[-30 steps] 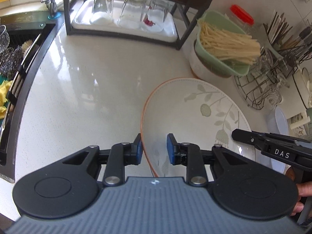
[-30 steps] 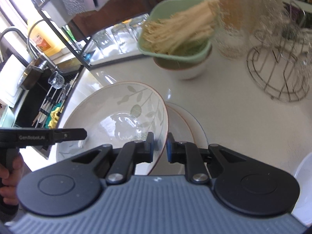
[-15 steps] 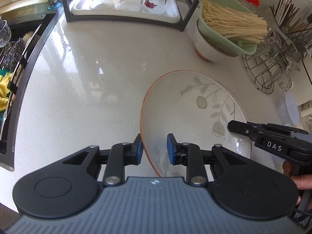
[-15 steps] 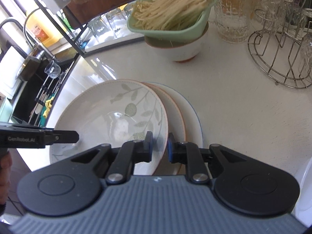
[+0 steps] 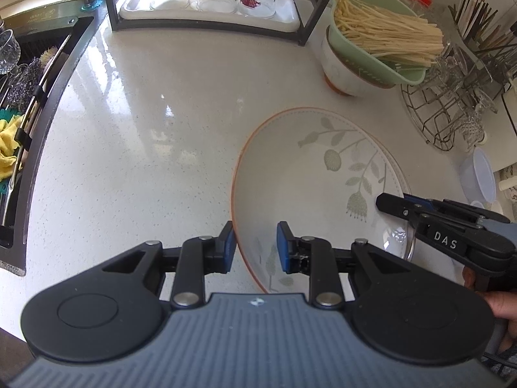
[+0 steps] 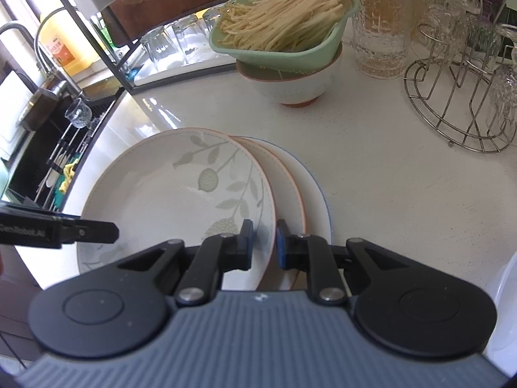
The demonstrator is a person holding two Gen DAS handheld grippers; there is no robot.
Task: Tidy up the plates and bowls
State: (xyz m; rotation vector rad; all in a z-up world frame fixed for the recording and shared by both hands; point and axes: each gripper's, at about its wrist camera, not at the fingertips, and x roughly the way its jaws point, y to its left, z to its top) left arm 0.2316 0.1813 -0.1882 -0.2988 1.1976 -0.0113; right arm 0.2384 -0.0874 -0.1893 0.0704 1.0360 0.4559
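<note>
A white plate with green leaf print and orange rim [image 5: 320, 174] lies on top of two other plates, seen in the right wrist view [image 6: 181, 190]. Under it are an orange-rimmed plate [image 6: 284, 181] and a blue-rimmed plate [image 6: 318, 200]. My left gripper [image 5: 253, 247] straddles the leaf plate's left rim, its jaws slightly apart. My right gripper [image 6: 261, 244] straddles the plate's right rim, jaws narrowly apart; it shows in the left wrist view [image 5: 404, 207]. A white bowl [image 6: 290, 80] carries a green colander of noodles [image 6: 284, 22].
A sink [image 5: 19, 103] with a glass and sponges lies left. A rack with upturned glasses on a tray [image 5: 210, 3] stands behind. A wire rack [image 5: 452, 103] with glassware and a clear lid [image 5: 478, 177] are right. A glass jar [image 6: 381, 32] stands by the bowl.
Both grippers have lowered the leaf plate onto the stack of plates. The jaws of both have parted slightly around its rim.
</note>
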